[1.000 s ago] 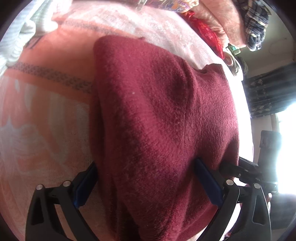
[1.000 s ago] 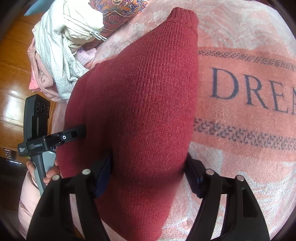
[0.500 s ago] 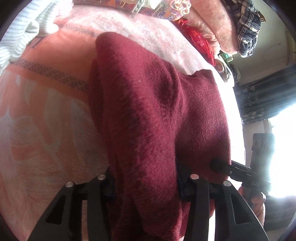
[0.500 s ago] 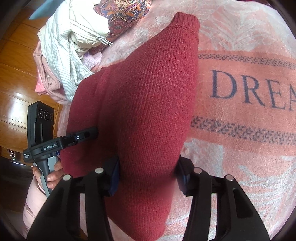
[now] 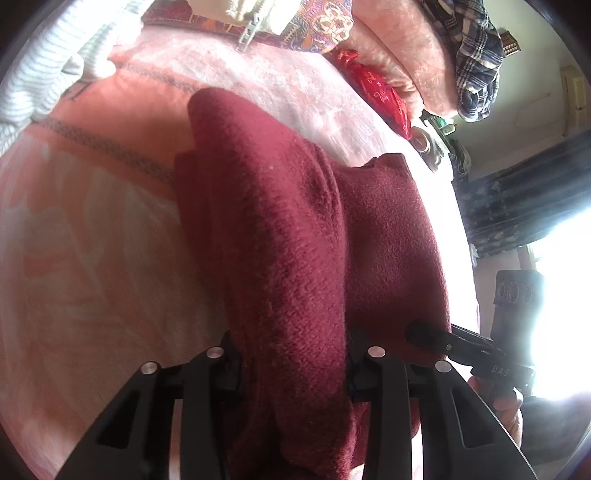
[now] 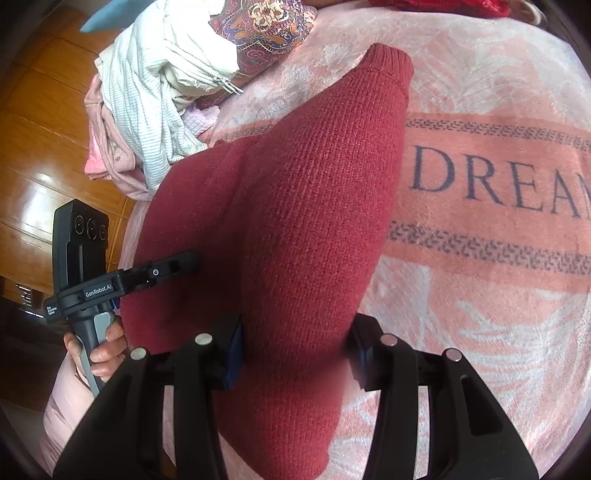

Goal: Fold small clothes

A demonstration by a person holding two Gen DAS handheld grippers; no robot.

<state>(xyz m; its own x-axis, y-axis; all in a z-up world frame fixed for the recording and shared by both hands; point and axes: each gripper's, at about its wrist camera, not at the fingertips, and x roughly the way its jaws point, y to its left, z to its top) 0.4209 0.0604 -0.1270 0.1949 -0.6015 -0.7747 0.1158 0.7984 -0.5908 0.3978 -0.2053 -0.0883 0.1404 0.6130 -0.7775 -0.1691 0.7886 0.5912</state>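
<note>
A dark red knitted sweater (image 5: 295, 258) lies on a pink blanket, with its near edge lifted. My left gripper (image 5: 291, 369) is shut on a thick fold of its near edge. My right gripper (image 6: 295, 350) is shut on another part of the same edge of the sweater (image 6: 303, 221). Each gripper shows in the other's view: the right one (image 5: 443, 339) at the sweater's right side, the left one (image 6: 166, 269) at its left side. The fabric hides the fingertips.
The pink blanket (image 6: 498, 258) bears the word DREAM. A pile of white and pink clothes (image 6: 155, 92) and a patterned cloth (image 6: 266, 26) lie at the far left. A red pouch (image 5: 376, 96), pink bedding and a plaid garment (image 5: 476, 62) lie at the far side.
Both grippers have closed from wide open onto the sweater's near edge. The fabric is now bunched into a narrower, raised fold between them.
</note>
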